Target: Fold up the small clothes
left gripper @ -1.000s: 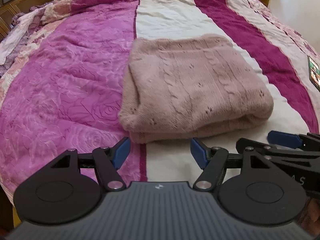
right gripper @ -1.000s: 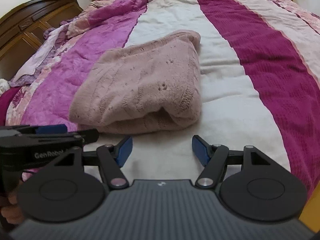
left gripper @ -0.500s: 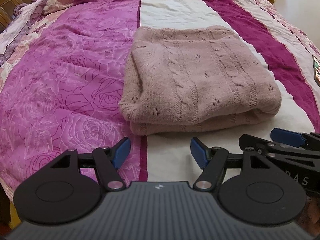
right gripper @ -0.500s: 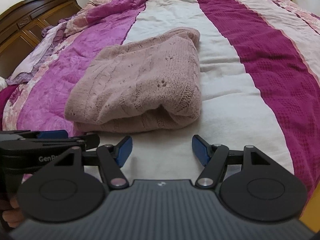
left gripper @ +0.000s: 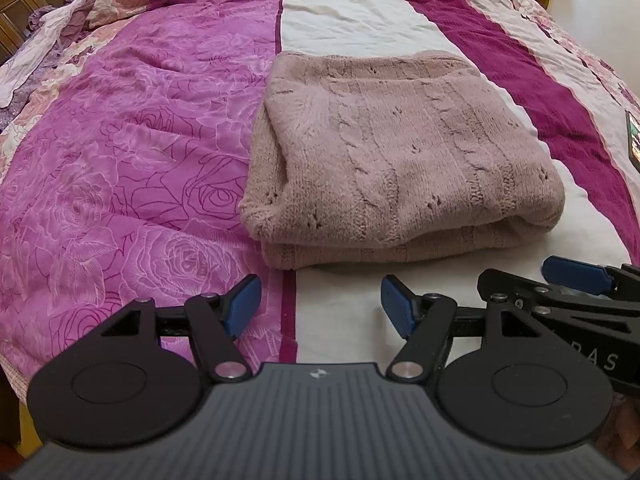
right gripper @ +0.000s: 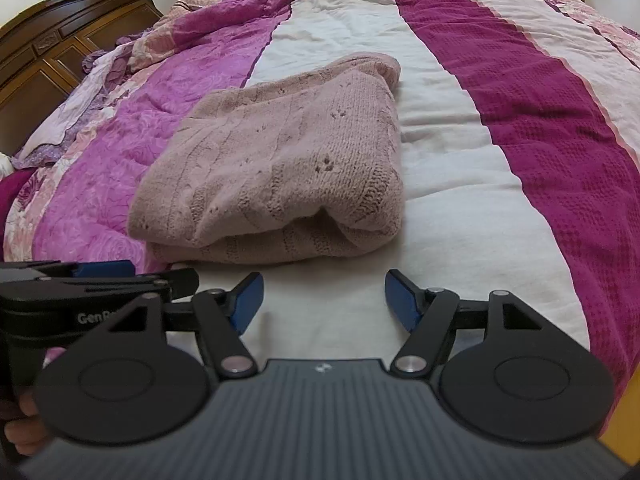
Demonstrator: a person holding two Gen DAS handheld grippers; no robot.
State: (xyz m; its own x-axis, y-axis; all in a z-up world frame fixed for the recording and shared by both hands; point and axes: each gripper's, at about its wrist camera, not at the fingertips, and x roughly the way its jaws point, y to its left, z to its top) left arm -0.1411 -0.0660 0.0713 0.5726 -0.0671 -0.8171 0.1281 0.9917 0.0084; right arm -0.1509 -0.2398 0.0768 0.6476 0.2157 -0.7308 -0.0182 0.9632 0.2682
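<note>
A dusty-pink knitted sweater (left gripper: 400, 160) lies folded into a thick rectangle on the bed; it also shows in the right wrist view (right gripper: 280, 168). My left gripper (left gripper: 320, 306) is open and empty, just short of the sweater's near edge. My right gripper (right gripper: 323, 300) is open and empty, also just short of the near edge, by its right corner. The right gripper's blue fingertip (left gripper: 576, 270) shows at the right of the left wrist view. The left gripper's body (right gripper: 92, 292) shows at the left of the right wrist view.
The bed carries a striped quilt (left gripper: 120, 160) in pink rose print, cream and dark magenta. A dark wooden headboard (right gripper: 60, 52) stands at the far left. A small flat dark object (left gripper: 634, 140) lies on the quilt at the right edge.
Both grippers have moved a little closer to the folded sweater, which looks larger now. Both stay open and empty. The sweater has not moved.
</note>
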